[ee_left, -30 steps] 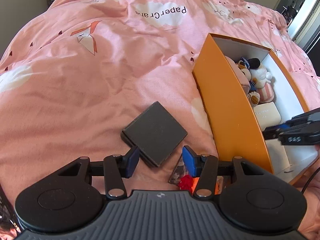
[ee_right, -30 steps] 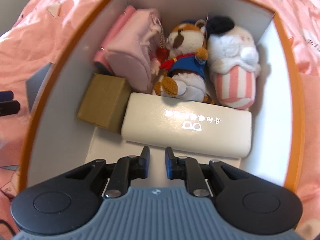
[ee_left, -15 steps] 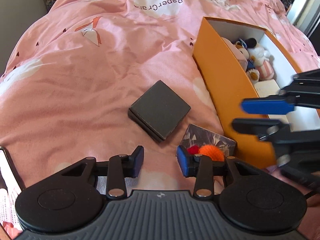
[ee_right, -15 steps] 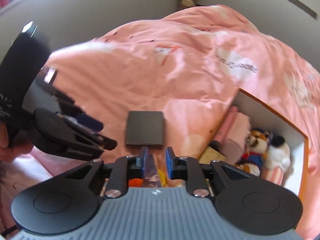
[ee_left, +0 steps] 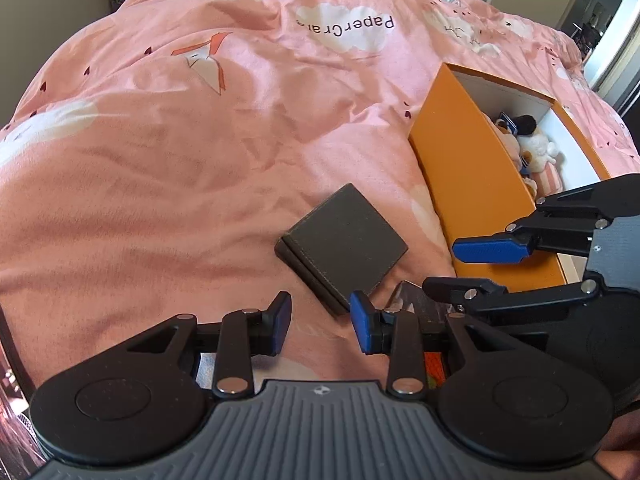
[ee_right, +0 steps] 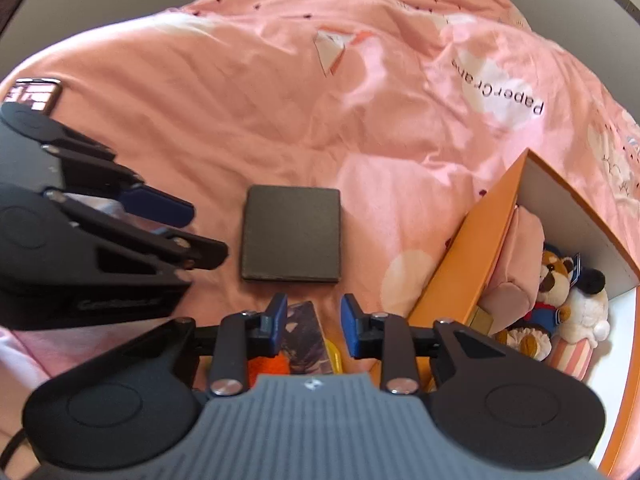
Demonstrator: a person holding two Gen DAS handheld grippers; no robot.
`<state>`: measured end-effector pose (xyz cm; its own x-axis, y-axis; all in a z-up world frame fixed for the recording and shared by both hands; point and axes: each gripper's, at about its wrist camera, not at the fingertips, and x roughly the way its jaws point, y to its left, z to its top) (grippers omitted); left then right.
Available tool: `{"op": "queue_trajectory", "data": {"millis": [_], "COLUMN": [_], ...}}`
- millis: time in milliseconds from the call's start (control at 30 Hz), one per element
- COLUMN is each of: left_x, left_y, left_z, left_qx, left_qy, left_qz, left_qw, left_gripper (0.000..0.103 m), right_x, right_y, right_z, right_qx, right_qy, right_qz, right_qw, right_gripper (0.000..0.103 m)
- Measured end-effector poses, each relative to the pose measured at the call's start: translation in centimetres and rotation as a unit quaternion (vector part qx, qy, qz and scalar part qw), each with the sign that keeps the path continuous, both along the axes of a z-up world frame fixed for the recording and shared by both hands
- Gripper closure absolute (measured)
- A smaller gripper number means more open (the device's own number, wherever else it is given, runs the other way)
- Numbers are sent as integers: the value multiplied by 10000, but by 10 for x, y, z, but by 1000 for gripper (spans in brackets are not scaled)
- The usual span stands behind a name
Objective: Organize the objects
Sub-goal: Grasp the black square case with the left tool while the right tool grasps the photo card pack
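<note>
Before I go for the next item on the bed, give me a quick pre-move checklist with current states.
1. Right tool empty: ok; its jaws have just been opening, nothing clamped.
2. Left tool empty: ok; its jaws have just been closing, only bedding between them.
3. Dark flat case free to grasp: ok, lying flat on the pink duvet, untouched.
4. Printed packet under the right tool: cannot tell how it lies, partly hidden.
5. Tools apart: ok, close but not touching.
6. Space in the orange box: cannot tell, floor mostly hidden.

pink printed duvet (ee_left: 248, 128) covers the bed.
</note>
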<state>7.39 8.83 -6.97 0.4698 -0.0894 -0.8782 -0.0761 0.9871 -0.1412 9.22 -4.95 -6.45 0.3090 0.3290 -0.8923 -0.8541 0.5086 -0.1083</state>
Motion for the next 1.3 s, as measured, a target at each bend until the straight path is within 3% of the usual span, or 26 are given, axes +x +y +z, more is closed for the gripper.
{"op": "queue_trajectory", "data": {"millis": [267,433,600,867,1033,1100,1133,1200,1300], "left_x": [2,1,1,2,3,3,3,3,3], "left_y": [11,10,18,23,25,24,24,24,24], "left_z": [-9,-12,-11,-10,-11,-10,-10,-10,-9], "left_qx": [16,60,-146,-264,-241,-223,-229,-219,-237], "left_qy": [70,137,154,173,208,194,181,171,143], "left_qz": [-97,-125,41,137,168,159,147,150,157], "left_qw": [9999,9998,9998,9994,9994,9994,9995,9995,9995], "left_gripper": [63,63,63,63,63,63,63,63,63], "right_x": [16,21,29,39,35,32,30,29,28], "right_y": [13,29,39,51,57,55,53,49,41], "right_z": [-15,-29,-39,-61,-73,-70,-66,-53,-36], "right_qx": [-459,-941,-1296,-1536,-1611,-1544,-1507,-1336,-1149], "right_qy": [374,829,1088,1796,1864,1805,1731,1687,1669], "right_qz": [232,523,596,575,600,614,682,704,759], "right_qw": [9980,9907,9838,9700,9673,9695,9709,9740,9763], "right_gripper": [70,53,46,42,36,43,55,67,75]}}
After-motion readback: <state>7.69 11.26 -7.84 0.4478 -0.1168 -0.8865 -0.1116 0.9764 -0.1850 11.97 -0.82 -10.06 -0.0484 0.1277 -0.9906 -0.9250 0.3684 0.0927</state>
